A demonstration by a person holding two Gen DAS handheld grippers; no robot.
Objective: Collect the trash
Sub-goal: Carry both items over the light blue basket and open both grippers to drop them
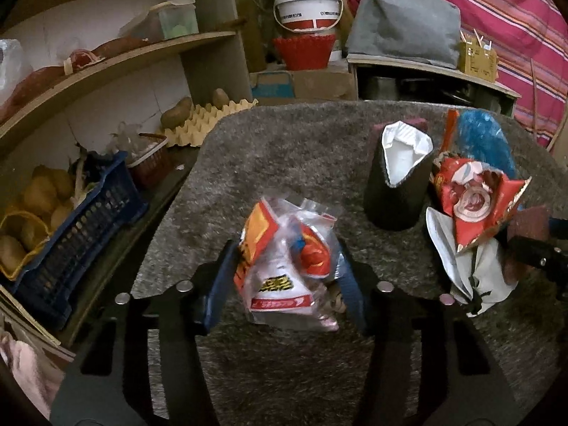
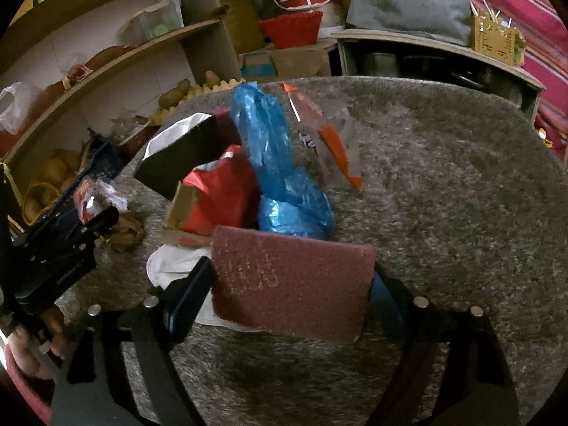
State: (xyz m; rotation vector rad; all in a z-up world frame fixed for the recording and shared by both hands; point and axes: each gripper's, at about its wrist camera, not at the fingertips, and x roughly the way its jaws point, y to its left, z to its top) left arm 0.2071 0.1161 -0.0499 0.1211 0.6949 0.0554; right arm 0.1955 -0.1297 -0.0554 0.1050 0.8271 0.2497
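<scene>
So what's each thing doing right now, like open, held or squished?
Left gripper: shut on clear wrapper.
Right gripper: shut on scrub pad.
Black bag: upright, open.
Red wrapper: crumpled, lying.
Blue bag: crumpled, lying.

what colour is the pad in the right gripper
Dull maroon scouring pad, clearest in the right wrist view.

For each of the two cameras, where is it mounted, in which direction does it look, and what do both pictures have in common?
Left wrist: sits on the left claw, looking forward and down at the grey carpet; its fingers grip a crumpled clear wrapper.
Right wrist: sits on the right claw, looking forward over the same carpet; its fingers hold a maroon scouring pad; the left claw shows at left.
Shared: black pouch, blue plastic bag, red wrapper, white bucket.
</scene>
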